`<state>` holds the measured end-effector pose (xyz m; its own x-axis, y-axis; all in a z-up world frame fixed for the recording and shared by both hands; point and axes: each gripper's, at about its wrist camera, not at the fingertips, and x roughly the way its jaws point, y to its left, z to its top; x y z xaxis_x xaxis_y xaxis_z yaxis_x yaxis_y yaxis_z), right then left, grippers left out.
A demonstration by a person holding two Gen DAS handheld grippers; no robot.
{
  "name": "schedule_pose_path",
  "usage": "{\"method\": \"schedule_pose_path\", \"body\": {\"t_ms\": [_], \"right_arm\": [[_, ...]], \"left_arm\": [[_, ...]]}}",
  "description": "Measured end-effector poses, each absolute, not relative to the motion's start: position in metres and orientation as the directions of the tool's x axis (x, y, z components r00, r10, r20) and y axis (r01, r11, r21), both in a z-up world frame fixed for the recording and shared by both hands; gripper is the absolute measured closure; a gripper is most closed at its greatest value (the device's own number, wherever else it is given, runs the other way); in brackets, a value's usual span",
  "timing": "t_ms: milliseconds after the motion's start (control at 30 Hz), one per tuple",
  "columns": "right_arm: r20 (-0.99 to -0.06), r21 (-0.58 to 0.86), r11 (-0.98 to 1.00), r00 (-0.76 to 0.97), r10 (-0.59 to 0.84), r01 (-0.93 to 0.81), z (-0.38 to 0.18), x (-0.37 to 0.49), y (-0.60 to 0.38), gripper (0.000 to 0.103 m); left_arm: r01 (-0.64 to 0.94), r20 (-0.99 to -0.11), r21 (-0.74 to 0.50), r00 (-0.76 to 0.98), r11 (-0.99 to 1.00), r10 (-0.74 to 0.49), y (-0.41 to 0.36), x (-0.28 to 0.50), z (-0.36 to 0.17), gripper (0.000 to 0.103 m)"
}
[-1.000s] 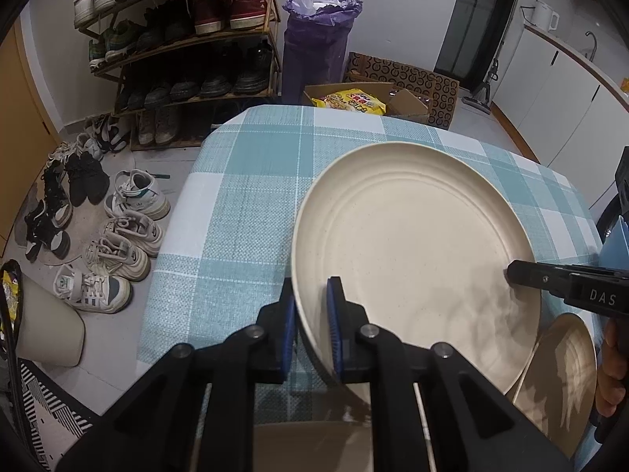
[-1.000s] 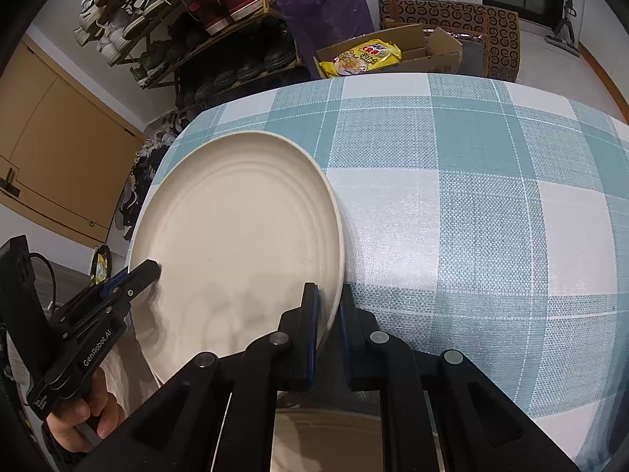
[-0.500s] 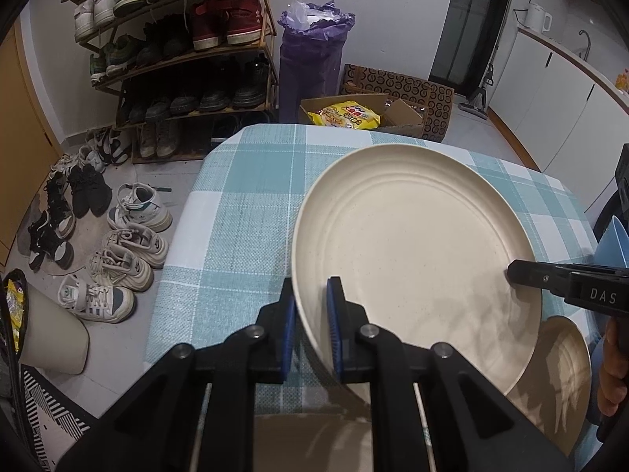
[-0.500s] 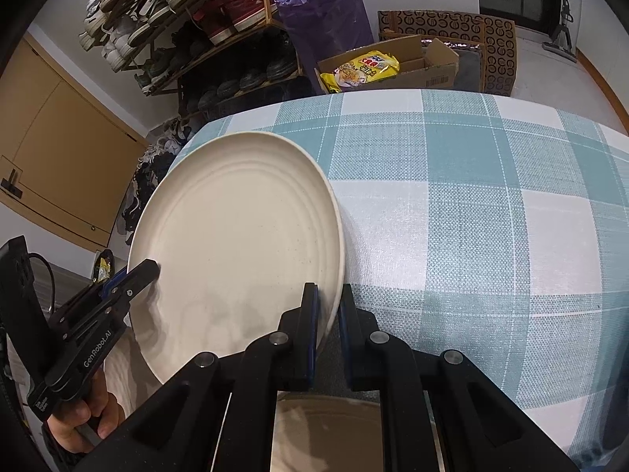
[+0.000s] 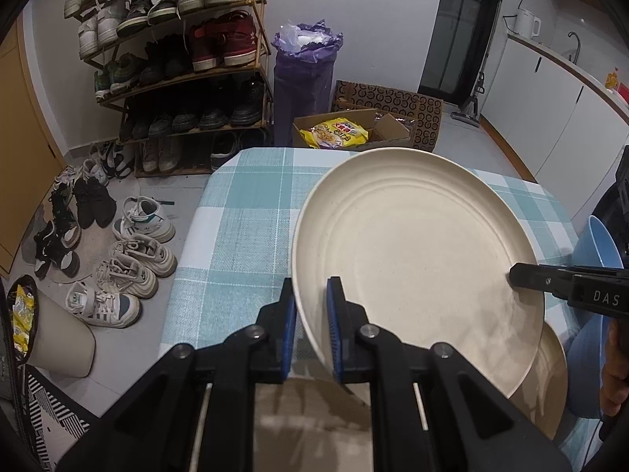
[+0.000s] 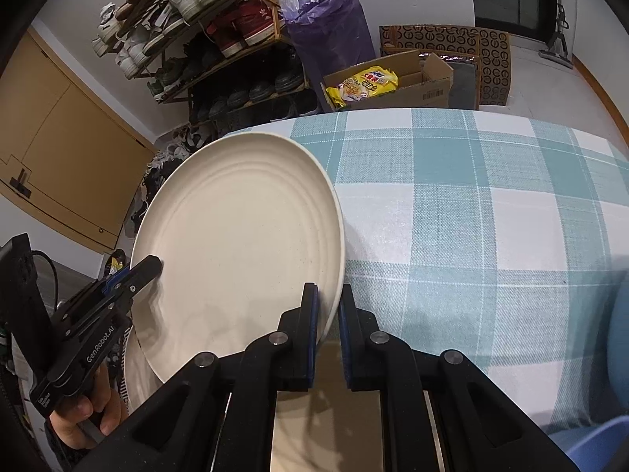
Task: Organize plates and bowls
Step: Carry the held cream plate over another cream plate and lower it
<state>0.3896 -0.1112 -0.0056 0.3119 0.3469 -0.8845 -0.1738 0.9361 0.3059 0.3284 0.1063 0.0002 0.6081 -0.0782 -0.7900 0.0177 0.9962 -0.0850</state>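
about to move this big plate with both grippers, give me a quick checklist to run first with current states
1. Left gripper clamped on the large cream plate rim: ok, jaws shut on the near left edge.
2. Right gripper clamped on the opposite rim: ok, jaws shut on it.
3. Plate clear of the checked tablecloth: ok, it hangs tilted above the cloth.
4. Second cream plate below stays free: ok, nothing grips it.
5. Blue bowl out of the path: cannot tell, it sits close to the plate's right edge.
6. Landing spot: cannot tell, none is evident.
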Motion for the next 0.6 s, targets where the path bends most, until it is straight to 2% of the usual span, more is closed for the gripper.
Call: {"method": "schedule_pose_path", "body": {"t_ms": [600], "right_arm": [[-0.875, 0.292, 0.943, 0.353, 0.33, -0.158, 0.037, 0.324, -0.138, 0.092]], "left_arm": [[0.072, -0.763, -0.053, 0.641, 0.996, -0.087, 0.076, 0.273, 0.04, 0.09]]}}
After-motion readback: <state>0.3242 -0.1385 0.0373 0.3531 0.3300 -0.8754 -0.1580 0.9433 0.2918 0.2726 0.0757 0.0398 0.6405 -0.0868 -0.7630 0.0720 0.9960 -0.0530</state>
